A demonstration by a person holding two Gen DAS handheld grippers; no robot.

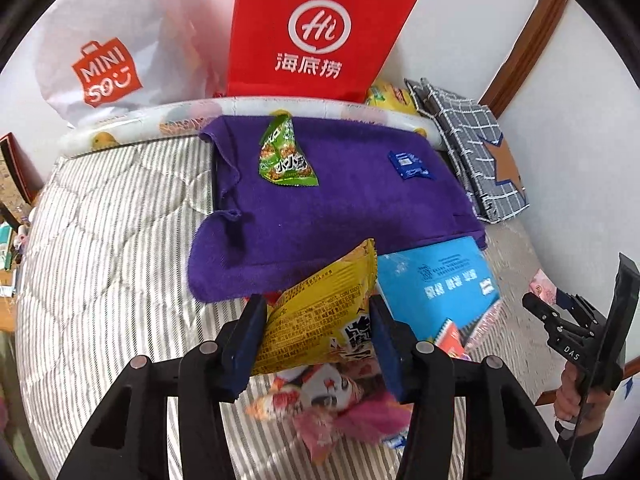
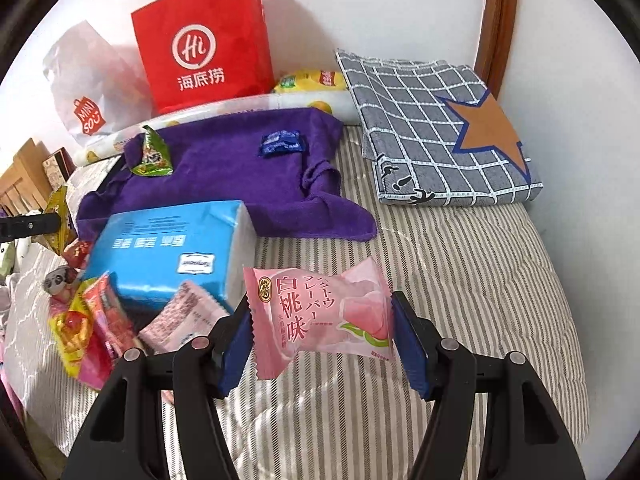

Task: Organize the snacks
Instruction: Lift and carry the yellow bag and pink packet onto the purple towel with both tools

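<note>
Striped bed (image 2: 460, 264) shows you early on: two snacks lie on the purple towel (image 1: 340, 208), a pile remains, your left tongs (image 1: 318, 336) pinch a yellow packet (image 1: 320, 312), right tongs (image 2: 320, 340) a pink packet (image 2: 320, 316).

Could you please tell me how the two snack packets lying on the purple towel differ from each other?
The green packet is a puffed, pointed, triangular pouch with bright printing; the blue packet is flat, rectangular and plain dark blue. The green packet looks larger than the blue packet. The green packet lies toward the purple towel's left side in the left wrist view, the blue packet toward its right. Both lie free on the towel, untouched.
</note>
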